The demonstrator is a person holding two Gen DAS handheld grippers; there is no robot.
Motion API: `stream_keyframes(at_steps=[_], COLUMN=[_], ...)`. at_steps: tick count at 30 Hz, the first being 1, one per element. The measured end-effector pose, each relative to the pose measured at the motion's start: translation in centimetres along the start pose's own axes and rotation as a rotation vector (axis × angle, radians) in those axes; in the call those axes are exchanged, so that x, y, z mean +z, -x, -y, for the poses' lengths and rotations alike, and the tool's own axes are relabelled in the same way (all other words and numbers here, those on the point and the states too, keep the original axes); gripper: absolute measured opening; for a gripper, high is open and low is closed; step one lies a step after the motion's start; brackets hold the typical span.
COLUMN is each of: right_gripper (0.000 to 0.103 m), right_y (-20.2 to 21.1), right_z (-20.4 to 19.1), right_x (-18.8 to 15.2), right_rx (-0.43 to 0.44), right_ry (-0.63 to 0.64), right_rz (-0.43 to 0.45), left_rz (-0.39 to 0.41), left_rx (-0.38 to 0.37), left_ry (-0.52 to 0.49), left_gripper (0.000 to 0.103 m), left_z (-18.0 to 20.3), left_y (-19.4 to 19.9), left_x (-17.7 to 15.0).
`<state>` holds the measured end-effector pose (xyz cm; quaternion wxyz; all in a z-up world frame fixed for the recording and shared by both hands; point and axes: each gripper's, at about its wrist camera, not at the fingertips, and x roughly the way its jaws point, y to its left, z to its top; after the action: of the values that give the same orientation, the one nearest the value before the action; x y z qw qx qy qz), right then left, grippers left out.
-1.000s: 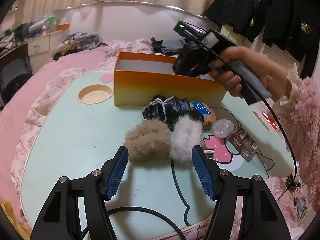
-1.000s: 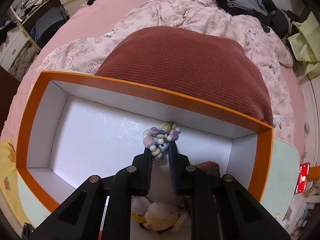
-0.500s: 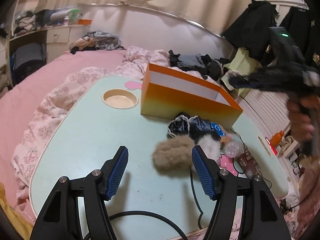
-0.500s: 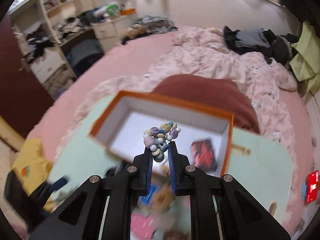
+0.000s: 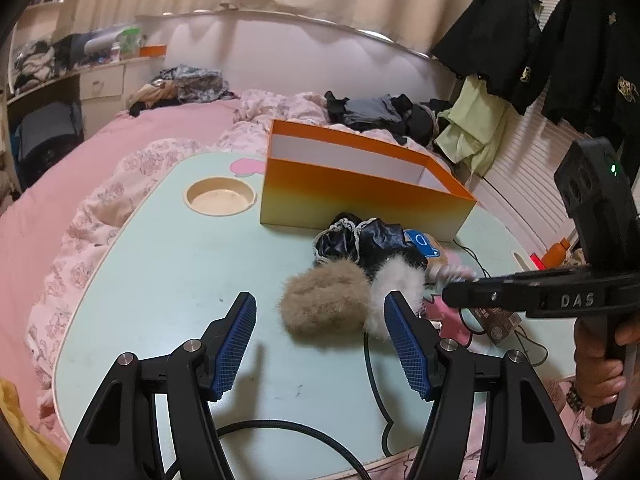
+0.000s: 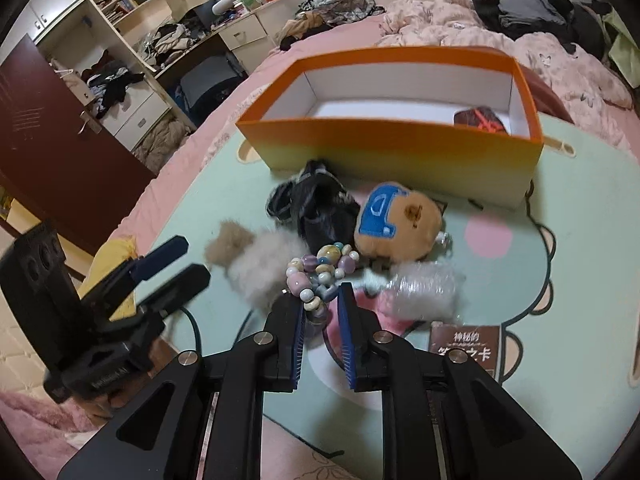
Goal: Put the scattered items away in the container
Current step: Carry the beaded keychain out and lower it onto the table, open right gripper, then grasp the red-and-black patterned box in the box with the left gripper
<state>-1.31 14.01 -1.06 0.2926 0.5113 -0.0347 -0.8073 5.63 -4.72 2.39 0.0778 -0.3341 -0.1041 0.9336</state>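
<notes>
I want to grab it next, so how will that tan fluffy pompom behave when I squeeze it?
The tan fluffy pompom looks soft, so it would probably compress between the left hand-held gripper pads. It seems light for its size. Its rounded shape might roll if nudged on the smooth mint tabletop.

You can read "DAS" in raised letters on the right gripper (image 5: pixel 460 300) body at three o'clock. At five o'clock in the right wrist view, the brown card pack (image 6: pixel 464 346) shows "神秘的", then a partly hidden line ending "卡".
</notes>
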Motion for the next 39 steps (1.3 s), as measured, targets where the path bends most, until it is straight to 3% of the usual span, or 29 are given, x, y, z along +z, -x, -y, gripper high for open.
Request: stream_keyframes(at_steps=[5, 10, 14, 19, 23, 26, 28, 31, 34, 35, 36, 39], right_gripper=[0.024, 0.025, 0.031, 0.032, 0.032, 0.032, 0.032, 0.032, 0.032, 0.032, 0.032, 0.032], right_y=[0.4, 3.0, 5.8, 7.1, 6.9, 7.2, 7.7, 8.7, 9.1, 9.0, 8.9, 8.8], right_z=[0.9, 1.4, 2.3, 5.1, 7.2, 8.4, 8.8, 8.7, 8.8, 8.9, 8.9, 9.2], right_x=[-0.6, -1.2, -2.2, -3.6, -4.8, -5.1, -5.0, -5.2, -5.5, -5.5, -5.4, -5.6], right_rx=[0.004, -0.021, -0.136, -0.280, -0.345, -0.329, -0.330, -0.331, -0.325, -0.320, -0.317, -0.306], right_ry=[-0.033, -0.061, -0.078, -0.154, -0.225, -0.253, -0.264, -0.266, -0.266, -0.268, -0.271, -0.283], right_rz=[0.027, 0.123, 0.226, 0.263, 0.280, 0.280, 0.292, 0.322, 0.329, 0.328, 0.328, 0.326], left_rz=[0.008, 0.005, -0.005, -0.026, -0.066, -0.126, -0.173, -0.301, -0.485, -0.531, -0.569, -0.601], left_rx=[0.003, 0.004, 0.008, 0.014, -0.073, -0.227, -0.246, -0.222, -0.183, -0.169, -0.145, -0.054], left_ry=[-0.016, -0.025, -0.046, -0.097, -0.089, -0.029, -0.008, 0.022, 0.084, 0.106, 0.127, 0.112], left_gripper=[0.066, 0.066, 0.066, 0.066, 0.066, 0.066, 0.066, 0.066, 0.066, 0.059, 0.055, 0.055], left_z=[0.2, 0.4, 0.8, 1.9, 3.2, 5.0, 6.7, 9.0, 10.3, 10.4, 10.7, 11.7], left_y=[0.2, 0.1, 0.0, -0.3, -0.8, -1.7, -3.1, -7.9, -14.3, -16.0, -17.8, -20.7], left_x=[0.0, 0.1, 0.3, 1.7, 5.0, 9.2, 12.0, 15.4, 16.6, 16.5, 16.4, 16.0])
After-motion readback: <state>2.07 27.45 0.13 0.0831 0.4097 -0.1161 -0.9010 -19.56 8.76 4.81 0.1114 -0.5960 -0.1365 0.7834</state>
